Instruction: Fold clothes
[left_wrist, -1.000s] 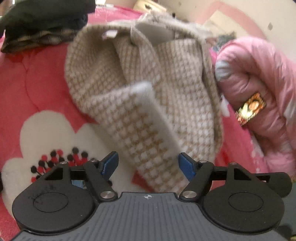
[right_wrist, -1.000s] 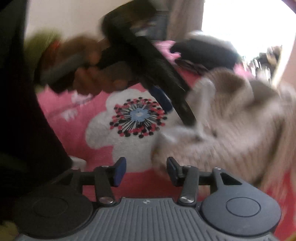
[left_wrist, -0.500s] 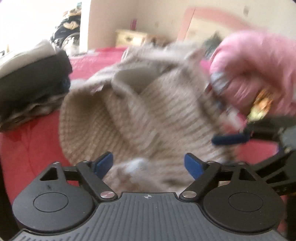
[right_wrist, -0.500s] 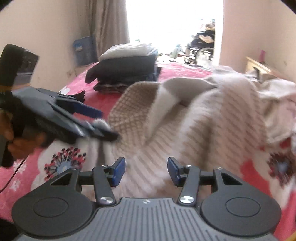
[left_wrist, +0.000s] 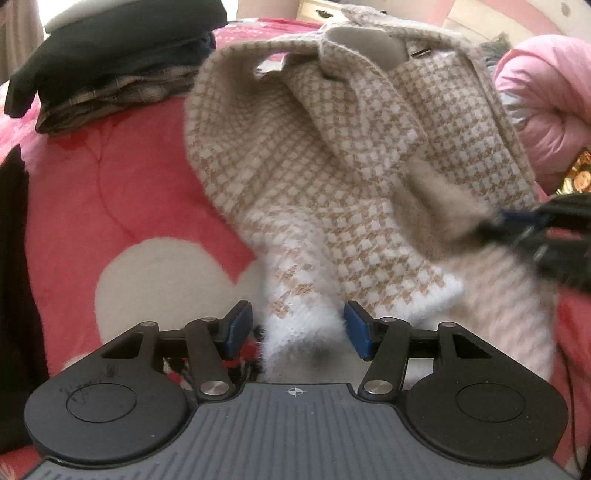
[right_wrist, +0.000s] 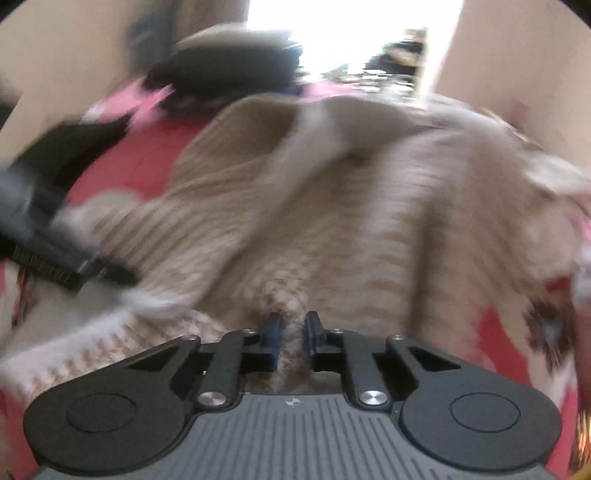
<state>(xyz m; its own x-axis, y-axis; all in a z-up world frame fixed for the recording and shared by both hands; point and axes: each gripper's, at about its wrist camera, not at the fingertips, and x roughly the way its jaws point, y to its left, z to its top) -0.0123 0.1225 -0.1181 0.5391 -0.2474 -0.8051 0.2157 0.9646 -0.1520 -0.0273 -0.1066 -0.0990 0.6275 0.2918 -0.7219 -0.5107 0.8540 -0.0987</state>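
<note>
Sweater cuff (left_wrist: 299, 325) now between left gripper (left_wrist: 298, 332).

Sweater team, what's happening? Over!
Left gripper closing around the sweater's white cuff, not pinching yet. Right gripper closing on a sweater fold. Folded clothes pile sits clear behind.

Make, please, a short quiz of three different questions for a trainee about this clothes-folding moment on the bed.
1. True or false: the pile of folded dark clothes lies on top of the beige checked sweater.
2. Which gripper has sweater fabric pinched between its closing jaws? A) left gripper B) right gripper
3. Fill in: the white cuff of a sleeve lies between the ____ gripper's blue fingers.

Key: 1 false, the pile sits apart on the pink blanket; 2 B; 3 left, its jaws closing but not yet pressing.
</note>
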